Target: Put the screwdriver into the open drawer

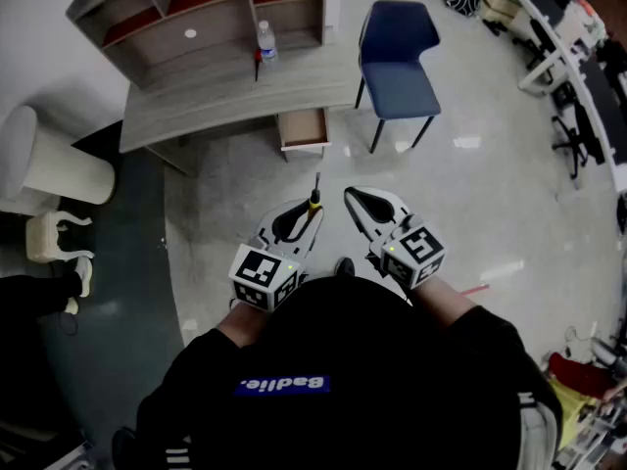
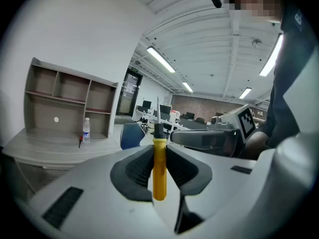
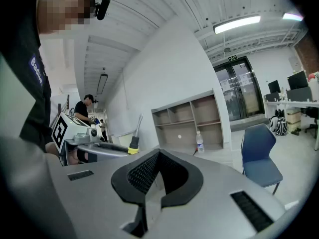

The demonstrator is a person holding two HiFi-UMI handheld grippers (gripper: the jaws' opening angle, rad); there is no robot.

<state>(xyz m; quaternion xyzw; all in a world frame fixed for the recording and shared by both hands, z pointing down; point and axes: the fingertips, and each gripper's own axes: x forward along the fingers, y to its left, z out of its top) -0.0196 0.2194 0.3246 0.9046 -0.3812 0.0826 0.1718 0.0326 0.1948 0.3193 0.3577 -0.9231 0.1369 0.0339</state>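
In the head view, a person in a black top holds both grippers side by side over a pale floor. The left gripper (image 1: 306, 215) is clenched on a yellow-handled screwdriver (image 1: 315, 198), whose thin shaft juts out past the jaw tips toward the desk (image 1: 235, 96). The right gripper (image 1: 355, 199) sits just beside it with its tips drawn together. Ahead, well apart from both tools, the open drawer (image 1: 304, 125) hangs pulled out from under the desk's front edge, beside a blue chair (image 1: 397, 67). A water bottle (image 1: 266, 42) stands on the desktop in front of a shelf unit (image 1: 196, 8). In the left gripper view, the left gripper (image 2: 159, 149) has its two black ribbed pads pressed against either side of the screwdriver (image 2: 159, 173); the handle stands upright between them, and the black collar and metal shaft rise above the tips. The right gripper (image 2: 209, 138) lies to the right, and the bottle (image 2: 86, 130) and shelf unit (image 2: 70, 101) show on the left. In the right gripper view, the right gripper (image 3: 158, 153) has its pads meeting at the tips with nothing between them. To the left, the screwdriver (image 3: 134, 143) pokes up from the left gripper (image 3: 94, 148). The shelf unit (image 3: 187, 121), bottle (image 3: 199, 142) and blue chair (image 3: 259, 156) lie beyond.
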